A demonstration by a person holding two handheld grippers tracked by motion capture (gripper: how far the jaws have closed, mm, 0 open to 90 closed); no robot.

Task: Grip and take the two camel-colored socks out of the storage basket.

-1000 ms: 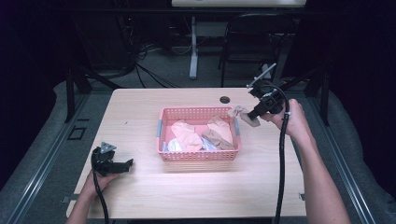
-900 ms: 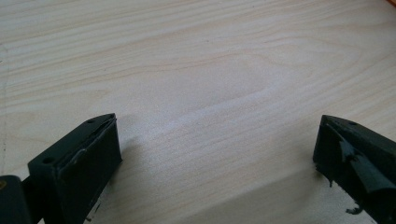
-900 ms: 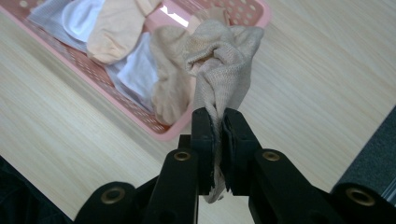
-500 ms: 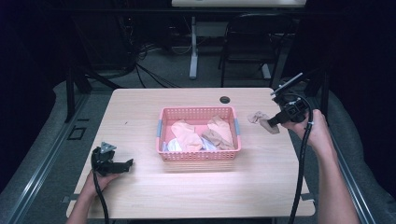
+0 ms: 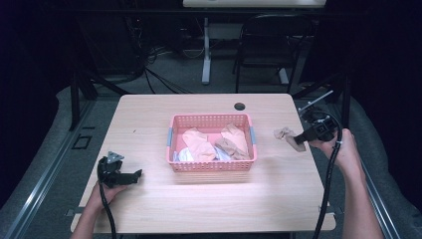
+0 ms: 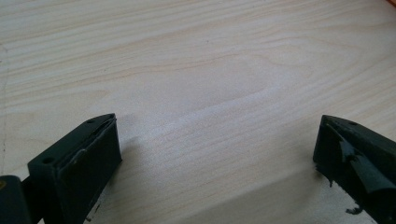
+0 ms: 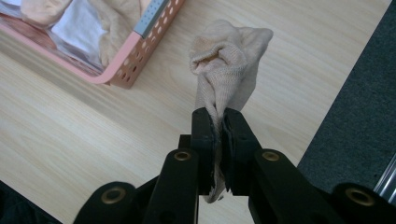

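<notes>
A pink perforated basket (image 5: 211,166) sits mid-table with several tan and white socks bunched inside; its corner (image 7: 126,70) appears in the right gripper view. My right gripper (image 7: 219,119) is shut on a beige sock (image 7: 229,56), which hangs bunched from the jaws just over the wood, right of the basket (image 5: 287,137). At the near left of the table my left gripper (image 5: 130,175) rests low. Its jaws stand wide apart in the left gripper view (image 6: 217,154), with bare wood between them.
A small dark round hole (image 5: 240,106) is set into the table's far edge. Dark carpet (image 7: 359,116) lies past the table's right edge, close to my right gripper. A chair and a desk leg stand on the floor beyond the table.
My right gripper has carried the sock from above the basket's right rim out to the right and lower, close to the tabletop. The left gripper has stayed put.
</notes>
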